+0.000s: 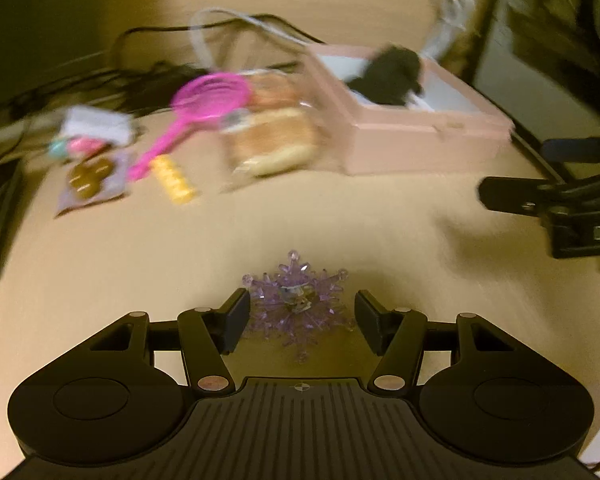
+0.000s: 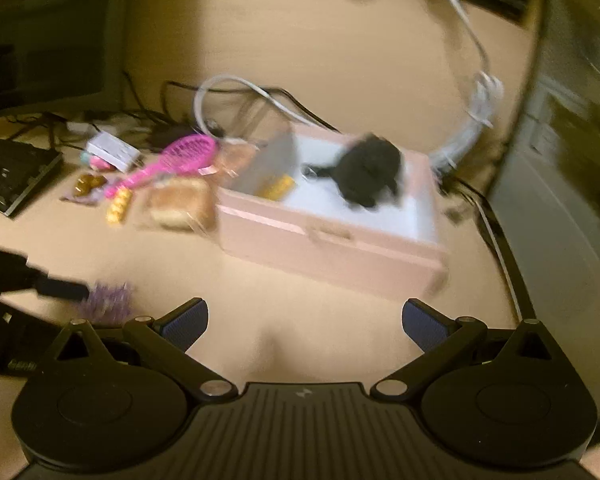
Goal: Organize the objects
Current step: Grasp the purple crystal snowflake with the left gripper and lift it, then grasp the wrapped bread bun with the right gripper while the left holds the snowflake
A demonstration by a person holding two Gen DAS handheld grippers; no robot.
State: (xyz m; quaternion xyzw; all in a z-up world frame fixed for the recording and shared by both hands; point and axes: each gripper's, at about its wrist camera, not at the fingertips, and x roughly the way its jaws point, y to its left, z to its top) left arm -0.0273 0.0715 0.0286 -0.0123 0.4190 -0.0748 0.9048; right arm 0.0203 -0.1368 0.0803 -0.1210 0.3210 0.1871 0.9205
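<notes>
With the left gripper's (image 1: 302, 316) fingers apart around the purple snowflake (image 1: 298, 306), centre it, then close gently before lifting toward the pink box (image 1: 428, 140).

Snowflake (image 1: 298, 308) lies on the bench (image 1: 340, 220) near its front edge, between the left claw (image 1: 302, 318) fingers, touching neither clearly. Box (image 1: 416, 136) sits mid-bench toward the right, plush (image 1: 392, 76) inside it. Bread pack (image 1: 272, 140) just left of the box. Brush (image 1: 196, 112) left of the bread, roll (image 1: 174, 180) at its handle end. Snack packet (image 1: 90, 178) farther left, small carton (image 1: 96, 126) behind it. Cables (image 1: 228, 24) behind the row. Right claw (image 2: 305, 324) hangs in front of the box, snowflake to its left.
</notes>
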